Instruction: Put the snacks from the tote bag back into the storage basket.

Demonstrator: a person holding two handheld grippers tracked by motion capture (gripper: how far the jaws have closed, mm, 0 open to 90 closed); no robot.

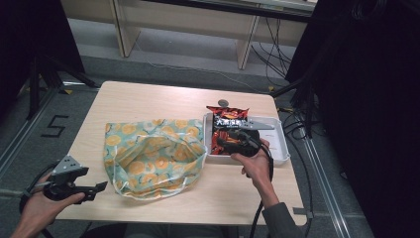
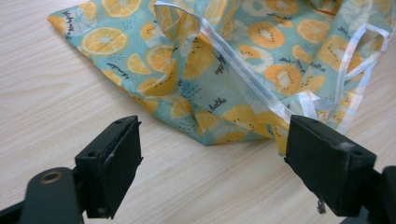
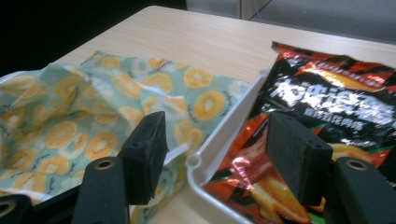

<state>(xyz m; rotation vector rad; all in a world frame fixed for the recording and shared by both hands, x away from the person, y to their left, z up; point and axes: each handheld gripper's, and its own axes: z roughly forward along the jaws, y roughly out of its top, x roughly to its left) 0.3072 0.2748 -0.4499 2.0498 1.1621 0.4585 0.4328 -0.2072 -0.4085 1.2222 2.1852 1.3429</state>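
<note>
right tool spread over red snack bag, white script unreadable; left tool spread

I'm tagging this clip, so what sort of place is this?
Probably a lab or recording workspace: a lone wooden table on a grey floor, loose cables trailing behind it, and a number marked on the floor.

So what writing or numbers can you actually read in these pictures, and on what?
"5": dark numeral marked on the floor left of the table.
White characters on the snack bag in the white tray: too blurred to read.
Small dark script on the fruit-print cloth bag: one word looks like "balke", the rest is illegible.
</note>
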